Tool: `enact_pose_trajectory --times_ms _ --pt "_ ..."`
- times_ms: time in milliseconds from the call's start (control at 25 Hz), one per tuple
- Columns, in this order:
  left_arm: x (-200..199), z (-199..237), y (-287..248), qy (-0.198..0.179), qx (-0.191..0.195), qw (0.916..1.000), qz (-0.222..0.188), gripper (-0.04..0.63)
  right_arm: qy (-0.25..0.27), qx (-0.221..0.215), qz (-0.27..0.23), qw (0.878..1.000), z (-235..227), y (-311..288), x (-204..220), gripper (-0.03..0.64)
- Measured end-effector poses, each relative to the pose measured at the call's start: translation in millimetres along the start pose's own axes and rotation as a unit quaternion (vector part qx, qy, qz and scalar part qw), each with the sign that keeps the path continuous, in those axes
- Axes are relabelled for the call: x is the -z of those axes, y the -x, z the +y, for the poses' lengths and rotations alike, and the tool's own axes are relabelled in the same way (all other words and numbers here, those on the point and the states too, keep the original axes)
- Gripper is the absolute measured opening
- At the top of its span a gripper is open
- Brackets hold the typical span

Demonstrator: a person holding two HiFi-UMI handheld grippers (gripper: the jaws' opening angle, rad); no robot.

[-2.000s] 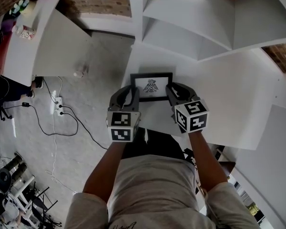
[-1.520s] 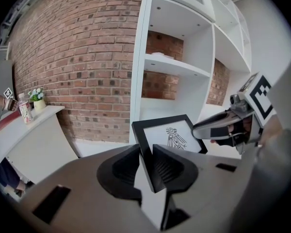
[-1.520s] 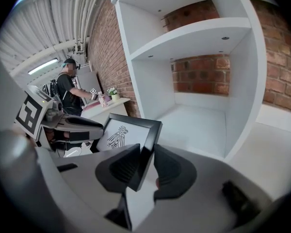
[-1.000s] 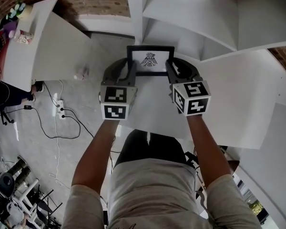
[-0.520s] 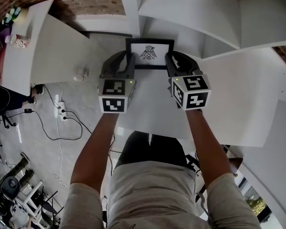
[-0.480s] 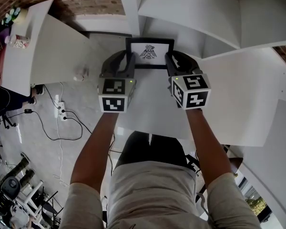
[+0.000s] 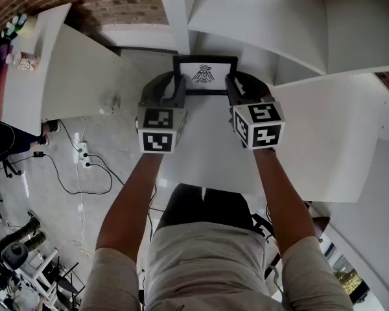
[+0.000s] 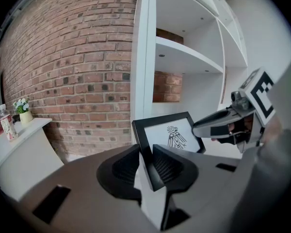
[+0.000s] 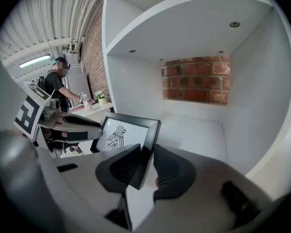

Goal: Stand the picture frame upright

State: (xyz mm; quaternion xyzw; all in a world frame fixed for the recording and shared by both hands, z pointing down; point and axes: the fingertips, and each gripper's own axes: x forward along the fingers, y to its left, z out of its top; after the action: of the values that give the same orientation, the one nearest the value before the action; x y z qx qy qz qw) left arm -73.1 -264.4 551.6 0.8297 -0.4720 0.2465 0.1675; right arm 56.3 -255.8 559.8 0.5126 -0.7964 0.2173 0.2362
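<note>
Shelf unit (image 7: 259, 18) ahead. Picture frame (image 7: 205, 75) was at the open front of its lowest bay, print facing the person, leaning back a bit. Left claw (image 8: 148, 152) was clamped on the frame's left edge, right claw (image 9: 146, 154) on its right edge. Couldn't tell if the bottom edge was seated. Risk: letting go unevenly or unseated, it'd likely tip over.
</note>
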Motion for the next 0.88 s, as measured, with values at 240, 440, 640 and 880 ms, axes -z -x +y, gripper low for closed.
enact_pose_trajectory --times_ms 240,440,640,880 --pt "2 5 -8 0.0 -0.011 0.9999 0.009 0.091 -0.001 0.011 0.008 1.0 -4 -7 4 0.078" --pt "0 6 -14 -0.011 -0.014 0.9998 0.011 0.078 -0.002 0.018 0.007 1.0 -8 -10 3 0.072" --pt "-2 5 -13 -0.005 -0.018 0.9998 0.003 0.077 -0.001 0.024 0.006 1.0 -10 -9 2 0.071" --pt "0 6 -16 0.005 -0.016 0.9999 0.003 0.074 0.005 0.035 0.002 0.999 -10 -7 4 0.069"
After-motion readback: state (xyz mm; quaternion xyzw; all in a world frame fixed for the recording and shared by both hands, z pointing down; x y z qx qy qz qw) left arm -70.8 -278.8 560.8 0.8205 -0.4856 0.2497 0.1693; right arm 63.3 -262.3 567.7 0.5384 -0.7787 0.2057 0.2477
